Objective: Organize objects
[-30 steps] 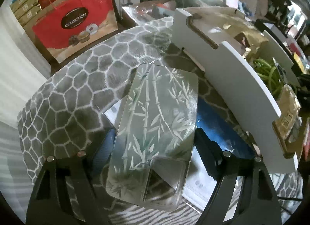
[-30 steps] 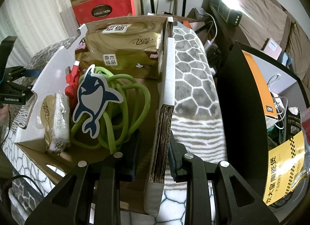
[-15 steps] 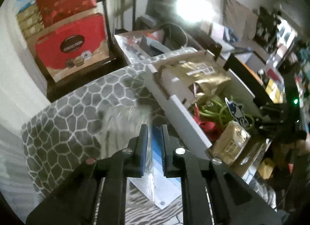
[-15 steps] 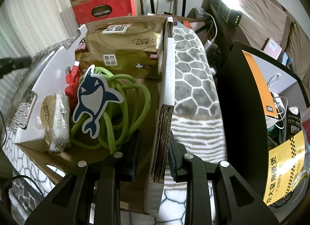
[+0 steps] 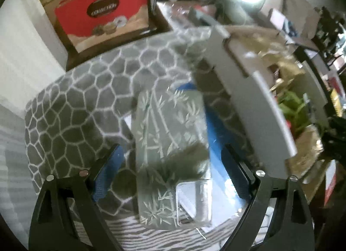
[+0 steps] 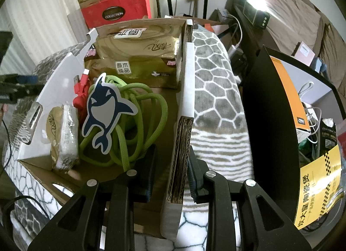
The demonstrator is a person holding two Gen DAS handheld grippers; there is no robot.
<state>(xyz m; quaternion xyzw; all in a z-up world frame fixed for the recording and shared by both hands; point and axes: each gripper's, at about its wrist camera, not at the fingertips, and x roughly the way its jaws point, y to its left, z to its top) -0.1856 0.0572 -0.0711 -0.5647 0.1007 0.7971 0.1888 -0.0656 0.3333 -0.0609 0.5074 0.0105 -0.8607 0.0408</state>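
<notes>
My right hand-held gripper (image 6: 170, 165) pinches the near wall of the cardboard box (image 6: 183, 104) to steady it, while my left hand-held gripper (image 5: 173, 164) is opening, its jaws straddling but not pressing the clear bamboo-print phone case (image 5: 170, 143) on the patterned blanket (image 5: 86, 99) beside the box. I judge the case goes in next: close on its sides, lift over the wall. The box already holds tissue packs (image 6: 138, 56), a green cord (image 6: 142, 108), a red cable (image 6: 80, 91) and a whale card (image 6: 106, 108).

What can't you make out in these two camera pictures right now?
- Left wrist view: the blue thing under the clear bamboo-print case is mostly covered by it, so what it is stays unknown.
- Left wrist view: contents of the cardboard box are smeared by motion blur.
- Right wrist view: the box floor is hidden under the green cord and whale tag.
- Right wrist view: the left gripper is cut off by the edge.
</notes>
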